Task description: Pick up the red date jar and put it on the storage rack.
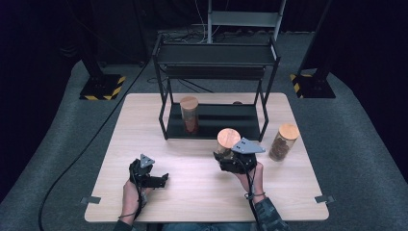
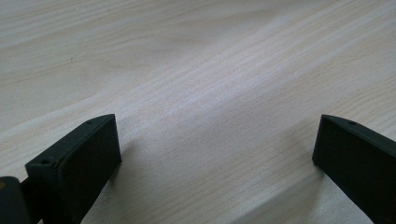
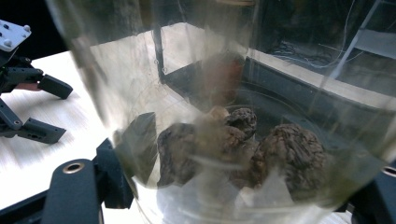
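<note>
Jar gripped, not yet shelved

Jar (image 1: 228, 140) with cork lid sits clamped in right gripper (image 1: 231, 161), mid-desk just in front of black rack (image 1: 216, 53), dark lumps inside (dried mushrooms, likely). One jar on rack (image 1: 189, 114) already stands on its lower shelf; third jar (image 1: 284, 141) waits near the desk's right edge. Left gripper (image 1: 155, 179) spread wide, empty, near front-left edge. Judged roughly a third done.

Cork-lidded glass jar (image 1: 227, 143) of dark wrinkled lumps, upright, before the shelf
</note>
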{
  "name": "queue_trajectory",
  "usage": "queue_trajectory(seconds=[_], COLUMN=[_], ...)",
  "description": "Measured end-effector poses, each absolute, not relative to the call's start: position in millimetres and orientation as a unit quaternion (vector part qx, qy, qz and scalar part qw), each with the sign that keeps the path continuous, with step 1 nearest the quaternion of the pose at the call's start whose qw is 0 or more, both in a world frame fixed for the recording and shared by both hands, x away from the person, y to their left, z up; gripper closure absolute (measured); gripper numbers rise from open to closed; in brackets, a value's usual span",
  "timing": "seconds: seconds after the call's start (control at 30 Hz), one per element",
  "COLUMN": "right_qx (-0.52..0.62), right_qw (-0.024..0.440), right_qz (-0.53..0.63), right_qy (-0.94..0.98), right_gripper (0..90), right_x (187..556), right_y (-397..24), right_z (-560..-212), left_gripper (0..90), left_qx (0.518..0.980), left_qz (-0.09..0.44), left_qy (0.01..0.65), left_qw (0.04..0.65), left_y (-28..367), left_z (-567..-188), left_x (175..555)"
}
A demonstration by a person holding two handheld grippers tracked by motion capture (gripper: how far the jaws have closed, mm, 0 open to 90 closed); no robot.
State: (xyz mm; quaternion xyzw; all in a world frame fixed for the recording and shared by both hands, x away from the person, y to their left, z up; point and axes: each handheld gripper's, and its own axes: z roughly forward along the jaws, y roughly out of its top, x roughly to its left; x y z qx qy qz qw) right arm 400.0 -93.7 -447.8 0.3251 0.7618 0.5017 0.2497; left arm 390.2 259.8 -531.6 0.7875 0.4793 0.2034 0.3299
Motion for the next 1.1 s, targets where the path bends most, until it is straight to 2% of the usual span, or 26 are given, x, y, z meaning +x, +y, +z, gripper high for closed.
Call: queue_trajectory(seconds=[1.1], right_qx=[0.334], right_qw=[0.236], right_qz=[0.495], right_qy=[0.767], right_gripper=[24.8], right_x=[426.4], right_y=[-84.4], right_z=[-454.8], left_gripper=[0.1], left_qx=[0.787], left_qz=[0.203], left_qy=[0.48], left_qw=[0.33], left_y=[259.9], left_z=[-531.6], left_x=[389.9])
